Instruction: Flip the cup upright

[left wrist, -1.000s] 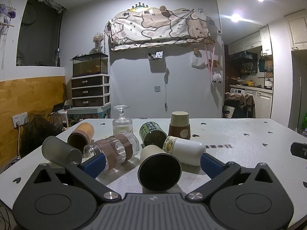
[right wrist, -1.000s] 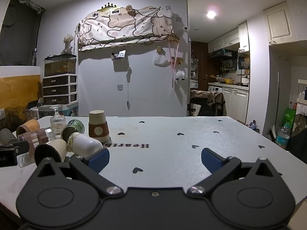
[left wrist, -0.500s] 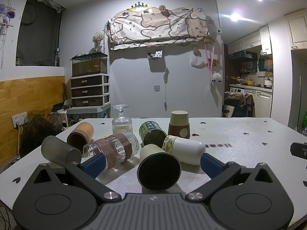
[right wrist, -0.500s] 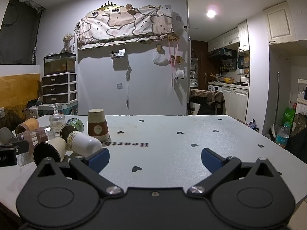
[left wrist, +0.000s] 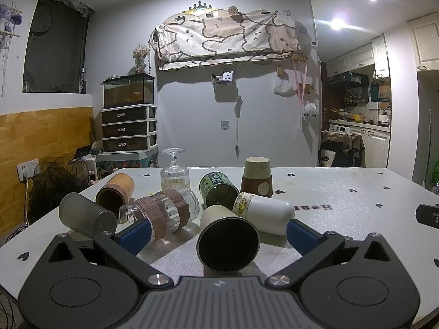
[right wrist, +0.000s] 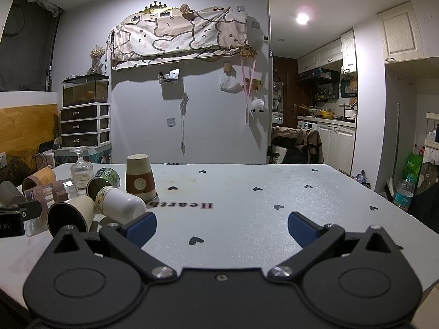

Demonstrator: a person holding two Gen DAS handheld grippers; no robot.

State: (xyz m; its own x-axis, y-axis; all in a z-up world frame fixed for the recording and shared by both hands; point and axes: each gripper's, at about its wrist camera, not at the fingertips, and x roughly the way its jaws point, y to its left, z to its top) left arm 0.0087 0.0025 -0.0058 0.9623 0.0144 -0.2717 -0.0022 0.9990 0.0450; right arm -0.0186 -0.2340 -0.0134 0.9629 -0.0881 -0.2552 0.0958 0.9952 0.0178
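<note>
Several cups lie in a cluster on the white table (left wrist: 343,192). A cream cup with a dark inside (left wrist: 227,240) lies on its side with its mouth toward me, between the open jaws of my left gripper (left wrist: 215,233). A white cup with a yellow sticker (left wrist: 264,215) lies behind it. A clear glass with brown bands (left wrist: 162,215), a frosted grey cup (left wrist: 85,216), a brown cup (left wrist: 115,196) and a green cup (left wrist: 218,190) also lie on their sides. My right gripper (right wrist: 222,226) is open and empty over bare table, right of the cluster (right wrist: 82,203).
A brown-sleeved paper cup (left wrist: 257,178) and a stemmed glass (left wrist: 174,172) stand upside down behind the cluster. The other gripper's tip (left wrist: 428,216) shows at the right edge. The table's left edge (left wrist: 41,224) is close to the frosted cup.
The left gripper has edged slightly closer to the cream cup. The right gripper has shifted a little; the cups look a bit nearer in its view.
</note>
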